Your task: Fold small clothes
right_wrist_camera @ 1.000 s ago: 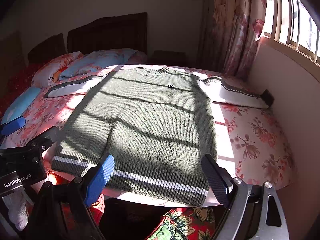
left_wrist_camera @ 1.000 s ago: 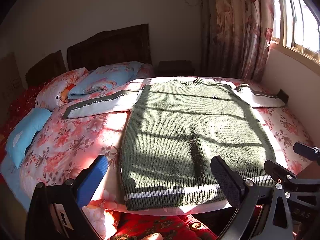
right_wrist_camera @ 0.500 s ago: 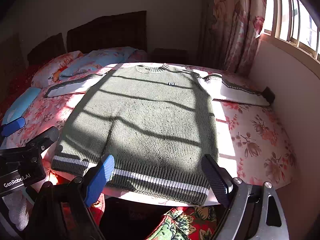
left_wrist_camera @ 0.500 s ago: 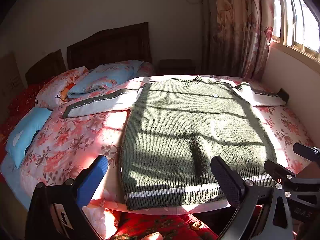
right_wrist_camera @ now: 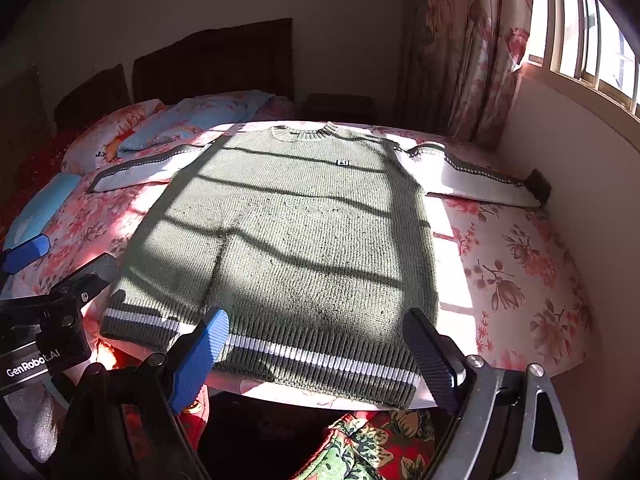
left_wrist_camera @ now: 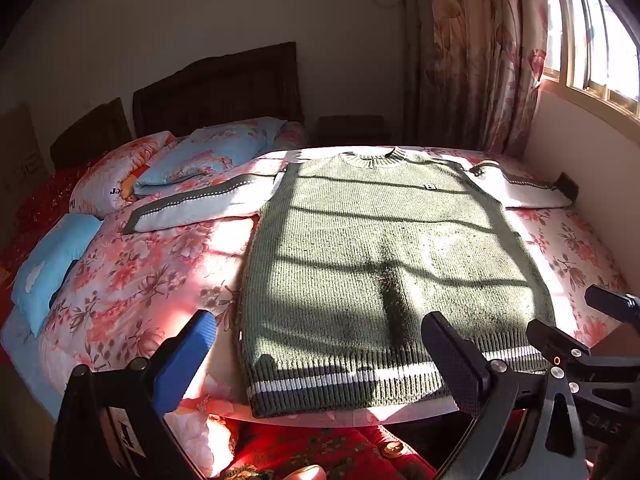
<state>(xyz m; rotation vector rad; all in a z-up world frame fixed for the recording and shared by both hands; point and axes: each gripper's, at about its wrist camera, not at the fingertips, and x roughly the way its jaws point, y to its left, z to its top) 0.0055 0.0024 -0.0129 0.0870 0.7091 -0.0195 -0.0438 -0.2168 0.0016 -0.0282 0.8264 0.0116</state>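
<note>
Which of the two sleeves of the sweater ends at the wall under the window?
The sleeve on the right side of the picture: its dark cuff reaches the wall. The other sleeve points toward the pillows.

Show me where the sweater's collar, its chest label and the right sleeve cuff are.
collar (right_wrist_camera: 306,133), right wrist view, ribbed neckband.
chest label (right_wrist_camera: 343,162), right wrist view, middle of the small tag.
right sleeve cuff (right_wrist_camera: 538,186), right wrist view, dark end by the wall.

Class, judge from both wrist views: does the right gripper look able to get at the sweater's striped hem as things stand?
Probably yes. The right gripper hangs open just before the striped hem of the sweater, which lies flat on the bed, and nothing lies between them.
</note>
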